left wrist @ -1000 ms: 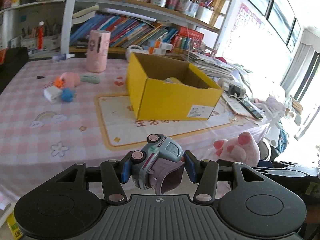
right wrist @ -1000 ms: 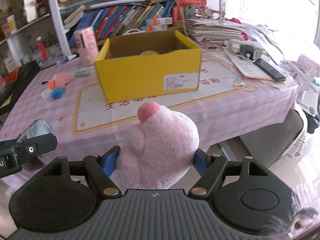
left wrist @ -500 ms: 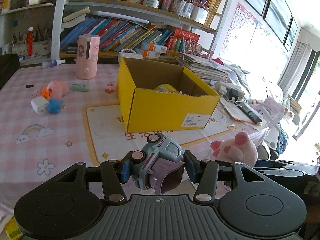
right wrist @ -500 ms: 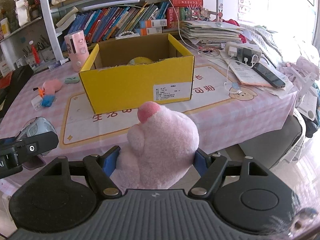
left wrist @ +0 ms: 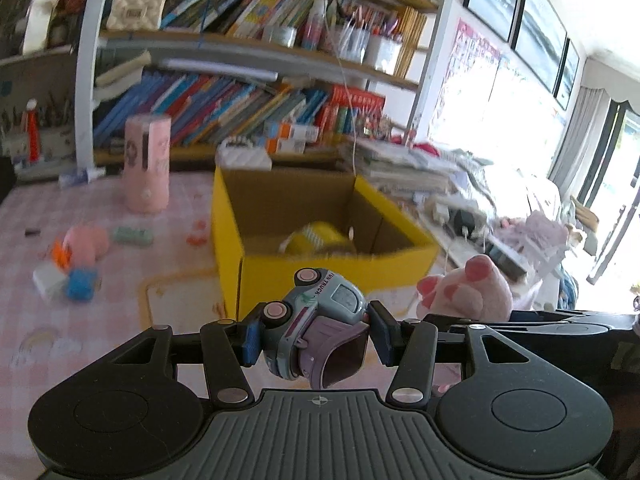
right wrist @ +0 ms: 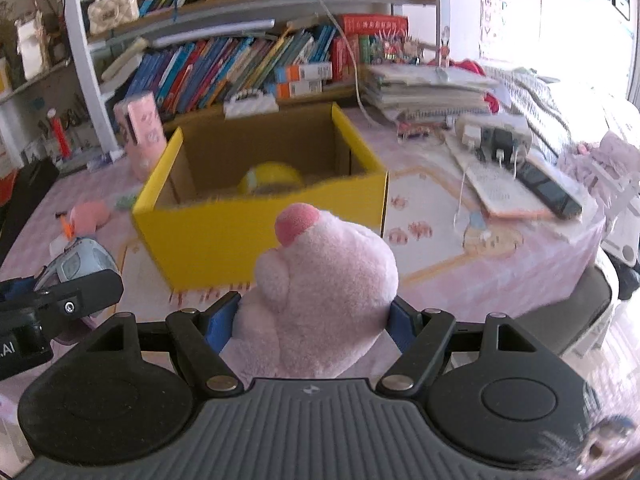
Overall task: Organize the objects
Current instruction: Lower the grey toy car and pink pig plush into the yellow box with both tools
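Note:
My left gripper (left wrist: 314, 338) is shut on a grey-blue and purple toy truck (left wrist: 320, 328), held above the table just in front of the open yellow box (left wrist: 320, 276). My right gripper (right wrist: 316, 320) is shut on a pink plush toy (right wrist: 324, 292), also close to the near wall of the yellow box (right wrist: 224, 240). A yellow object (right wrist: 272, 178) lies inside the box. The plush (left wrist: 468, 292) shows at the right in the left wrist view, and the truck (right wrist: 80, 260) at the left in the right wrist view.
On the pink checked tablecloth (left wrist: 80, 320), left of the box, lie a pink plush (left wrist: 86, 240), a blue piece (left wrist: 80, 284), a white block (left wrist: 48, 280) and a green piece (left wrist: 132, 236). A pink cylinder (left wrist: 146, 164) stands behind. Papers, charger and phone (right wrist: 548, 192) lie right. Bookshelves stand behind.
Both grippers have moved forward and higher toward the yellow box, still holding the truck and the plush. The box looks nearer and its inside shows more.

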A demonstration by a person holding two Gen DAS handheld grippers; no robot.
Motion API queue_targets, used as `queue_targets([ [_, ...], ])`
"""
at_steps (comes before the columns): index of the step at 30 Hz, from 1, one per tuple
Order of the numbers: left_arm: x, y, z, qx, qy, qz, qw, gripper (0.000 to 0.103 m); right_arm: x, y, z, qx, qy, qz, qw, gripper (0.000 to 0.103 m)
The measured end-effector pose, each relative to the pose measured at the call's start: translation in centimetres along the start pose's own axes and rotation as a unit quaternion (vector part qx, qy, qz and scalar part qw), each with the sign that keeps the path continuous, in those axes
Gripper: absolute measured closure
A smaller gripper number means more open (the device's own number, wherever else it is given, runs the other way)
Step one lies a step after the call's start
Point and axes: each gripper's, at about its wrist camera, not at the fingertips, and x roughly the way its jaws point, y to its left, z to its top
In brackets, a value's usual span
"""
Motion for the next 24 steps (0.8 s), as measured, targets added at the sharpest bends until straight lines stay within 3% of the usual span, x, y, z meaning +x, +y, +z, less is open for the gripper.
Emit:
queue_targets([
  [7, 3.1, -1.2, 3.5, 0.032, -0.036, 0.01, 0.9988, 0.052, 1.2, -1.7, 5.6, -0.043, -0.082, -0.006, 0.996, 0.029],
  [11, 5.7, -1.9, 5.0, 0.037, -0.037, 0.028, 0.9982, 0.052, 3.1, -2.7, 8.4, -0.067, -0.1, 0.012, 0.993, 0.029],
  [16, 9.0, -2.2, 6.0, 0.041, -0.022, 0.051, 0.9976, 0.052, 6.5, -2.6, 10.6, -0.117, -0.101, 0.03, 0.987, 0.029],
  [24, 13.7, -1.5, 6.0, 0.047, 0.029, 0.085, 0.9948, 0.052, 11.8, -1.9, 11.5, -0.186, -0.059, 0.067, 0.979, 0.028],
])
